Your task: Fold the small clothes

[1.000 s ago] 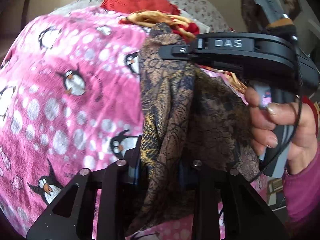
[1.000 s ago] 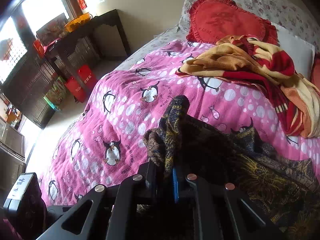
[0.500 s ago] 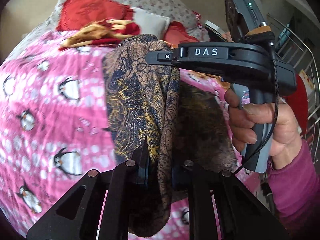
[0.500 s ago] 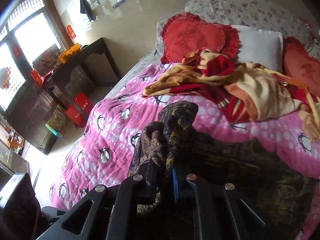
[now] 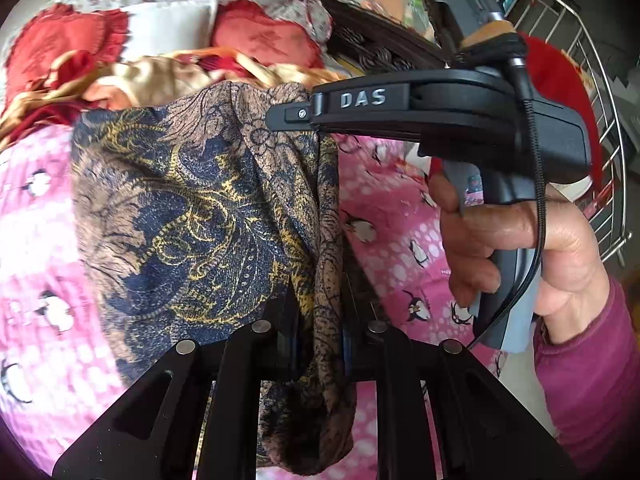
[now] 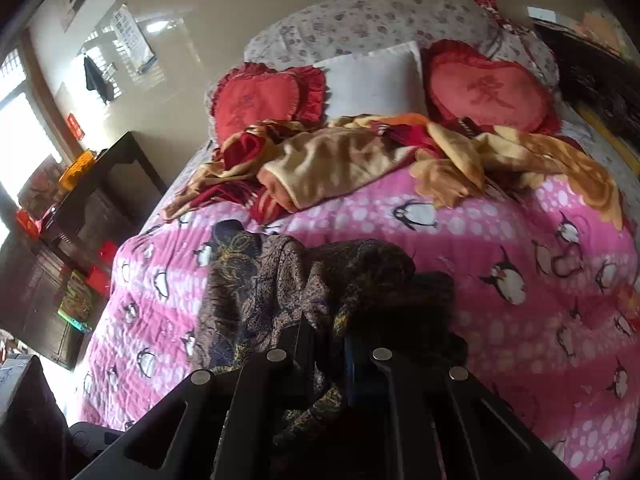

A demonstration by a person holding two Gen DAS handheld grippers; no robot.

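A small brown, navy and gold patterned garment (image 5: 200, 208) hangs in the air above the pink penguin bedspread (image 5: 400, 216). My left gripper (image 5: 320, 332) is shut on its lower edge. My right gripper (image 5: 316, 116) comes in from the right and is shut on its upper corner. In the right wrist view the same garment (image 6: 280, 284) bunches over my right gripper (image 6: 320, 340), whose fingertips are hidden by the cloth, and drapes onto the bedspread (image 6: 520, 240).
A crumpled orange, red and cream blanket (image 6: 360, 160) lies across the bed. Red heart cushions (image 6: 260, 100) and a white pillow (image 6: 372, 80) sit at the head. A dark side table (image 6: 100, 184) stands left of the bed, a metal rack (image 5: 600, 120) to the right.
Both grippers have lifted and swung toward the head of the bed with the garment. The cloth has spread wider to the left in the left wrist view.
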